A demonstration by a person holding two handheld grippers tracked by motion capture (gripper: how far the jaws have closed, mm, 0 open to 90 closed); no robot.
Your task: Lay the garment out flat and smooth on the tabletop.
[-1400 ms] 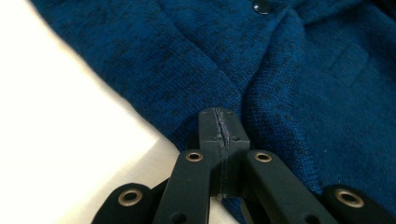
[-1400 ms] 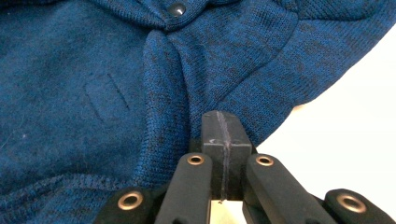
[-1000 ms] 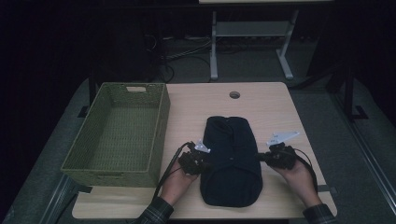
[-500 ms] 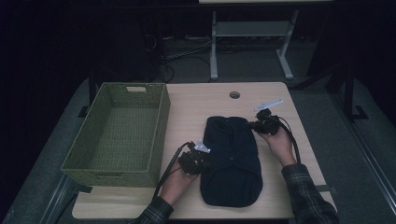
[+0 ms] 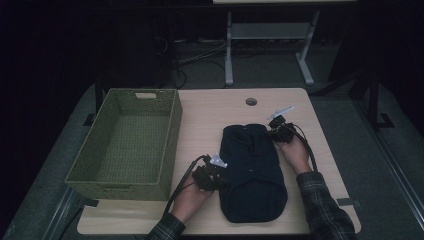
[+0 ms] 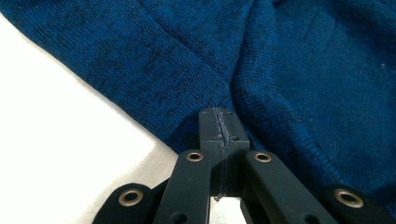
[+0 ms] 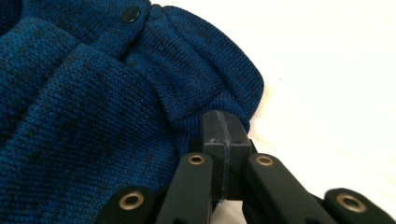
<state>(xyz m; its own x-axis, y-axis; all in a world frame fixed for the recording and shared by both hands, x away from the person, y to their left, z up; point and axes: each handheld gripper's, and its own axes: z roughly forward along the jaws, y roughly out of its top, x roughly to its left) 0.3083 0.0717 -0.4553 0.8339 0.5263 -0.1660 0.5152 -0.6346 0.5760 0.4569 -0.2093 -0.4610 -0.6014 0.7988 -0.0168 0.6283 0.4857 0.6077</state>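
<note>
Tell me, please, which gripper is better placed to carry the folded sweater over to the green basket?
Left, probably: the left gripper sits shut at the sweater edge facing the basket; the right gripper is at its far corner.

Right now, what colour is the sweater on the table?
Dark blue knit with black flecks; the sweater shows it best in the left gripper view.

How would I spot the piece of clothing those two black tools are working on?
Find the pale wooden table. The green woven basket sits at its left; just right of it lies the folded sweater. It is the one soft thing there: dark blue knit, with a small dark button near its far end.
</note>
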